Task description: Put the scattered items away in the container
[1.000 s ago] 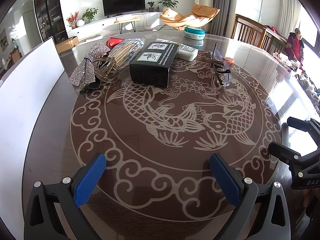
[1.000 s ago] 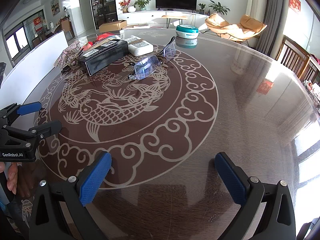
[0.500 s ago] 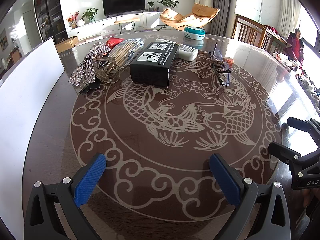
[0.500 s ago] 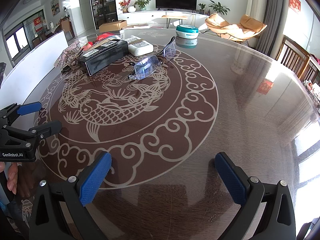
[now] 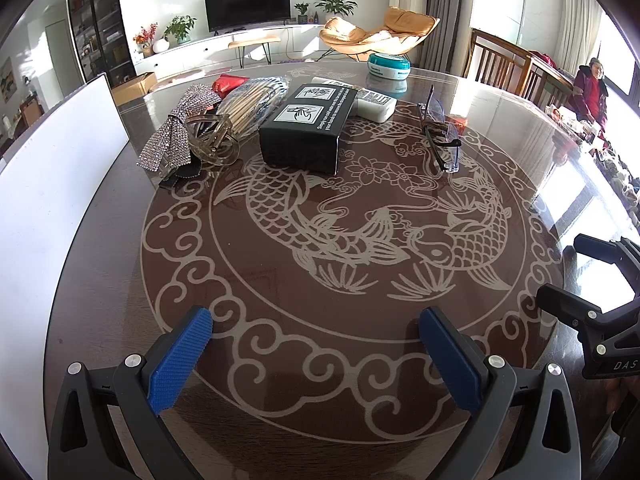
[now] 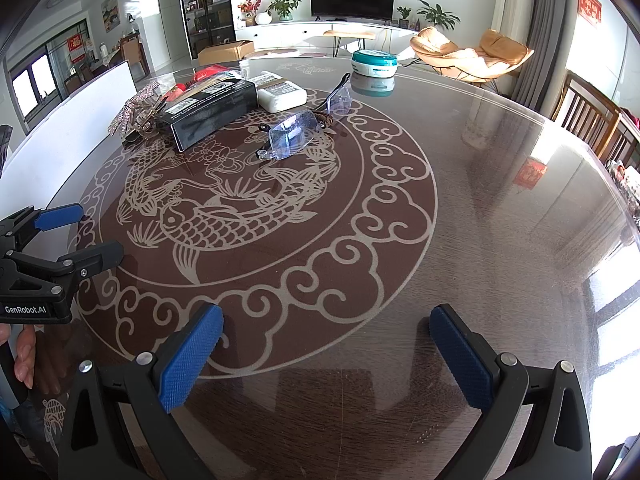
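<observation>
None of the scattered things looks tidied yet. From left to right across the far half of the round table (image 5: 500, 92) lie a sparkly bow (image 5: 176, 136), a hair claw (image 5: 214, 142), a red packet (image 5: 228, 82), a bag of sticks (image 5: 256, 104), a black box (image 5: 306, 126), a white bar (image 5: 374, 104), a teal tin (image 5: 389, 66) and glasses (image 5: 440, 132). The white wall (image 5: 52, 200) at the left edge may be the container, though little of it shows. Both tools hang near the table's front edge, well apart from everything: the left gripper (image 5: 316, 344) and right gripper (image 6: 326, 340) each have their blue pads spread wide and hold nothing. Every pickup is still to do.
</observation>
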